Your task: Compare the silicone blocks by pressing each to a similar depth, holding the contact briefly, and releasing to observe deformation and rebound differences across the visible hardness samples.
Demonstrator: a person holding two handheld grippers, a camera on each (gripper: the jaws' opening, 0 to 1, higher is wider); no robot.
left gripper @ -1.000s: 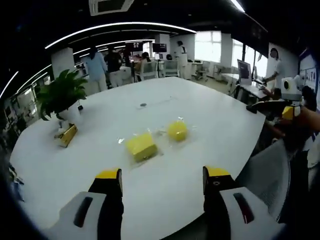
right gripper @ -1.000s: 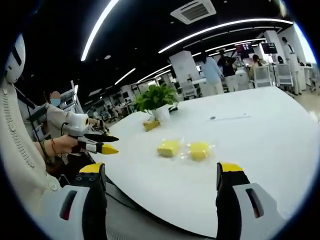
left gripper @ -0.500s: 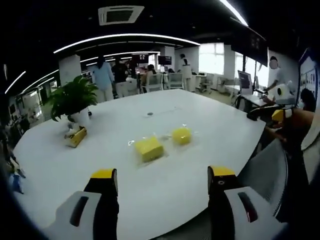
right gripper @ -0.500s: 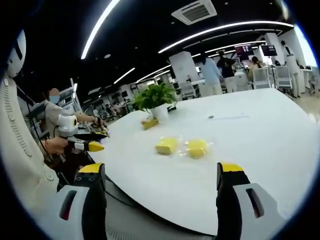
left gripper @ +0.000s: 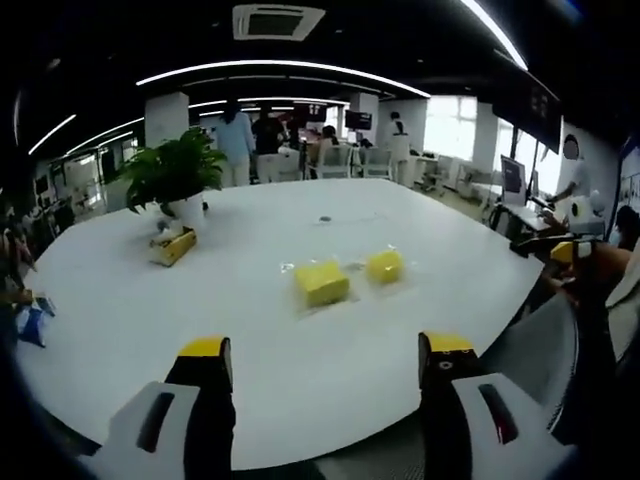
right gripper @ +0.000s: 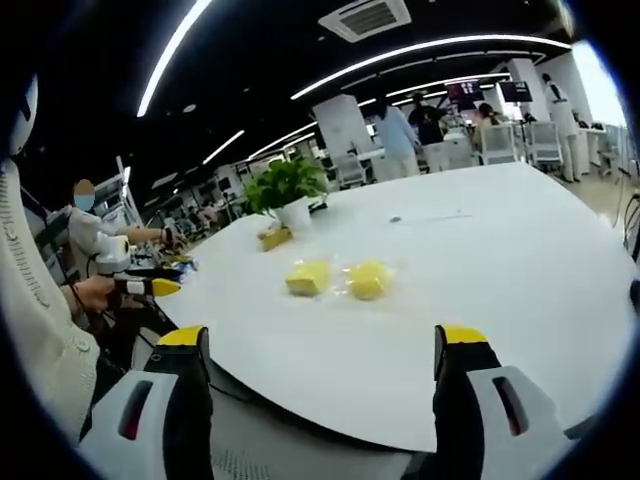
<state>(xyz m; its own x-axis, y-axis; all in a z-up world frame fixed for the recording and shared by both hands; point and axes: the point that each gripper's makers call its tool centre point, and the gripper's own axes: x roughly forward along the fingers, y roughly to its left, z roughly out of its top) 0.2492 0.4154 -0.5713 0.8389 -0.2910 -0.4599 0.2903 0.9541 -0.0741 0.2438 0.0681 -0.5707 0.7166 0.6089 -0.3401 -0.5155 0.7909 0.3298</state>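
**Both grippers held off the counter edge; silicone blocks untouched**

Two yellow silicone samples are seen lying on the white counter (left gripper: 130, 330), each in a clear wrapper. In the left gripper view, the square block (left gripper: 321, 283) is placed toward the middle of the counter, with the rounder block (left gripper: 385, 265) just beside it on its right; whether the wrappers touch cannot be told. In the right gripper view the same pair is recorded, the square block (right gripper: 307, 278) left of the rounder block (right gripper: 367, 279), both well in from the near edge.

The left gripper (left gripper: 327, 350) is held over the near edge of the counter, its yellow-tipped fingers (left gripper: 206, 349) spread wide apart with nothing between them. It is well apart from both blocks. The right gripper (right gripper: 325, 338) is likewise held at the near edge, fingers (right gripper: 458, 337) wide apart and empty, also well apart from the blocks.

In the right gripper view the left gripper (right gripper: 150, 287) is seen at the far left, off the counter's edge, held in a hand (right gripper: 92, 294). In the left gripper view the right gripper (left gripper: 562, 250) appears at the far right beyond the counter's edge.

A potted plant (left gripper: 177, 177) in a white pot is noted near the far left edge of the counter, with a small yellow box (left gripper: 173, 246) lying just beside it. People are seen standing beyond the far edge.
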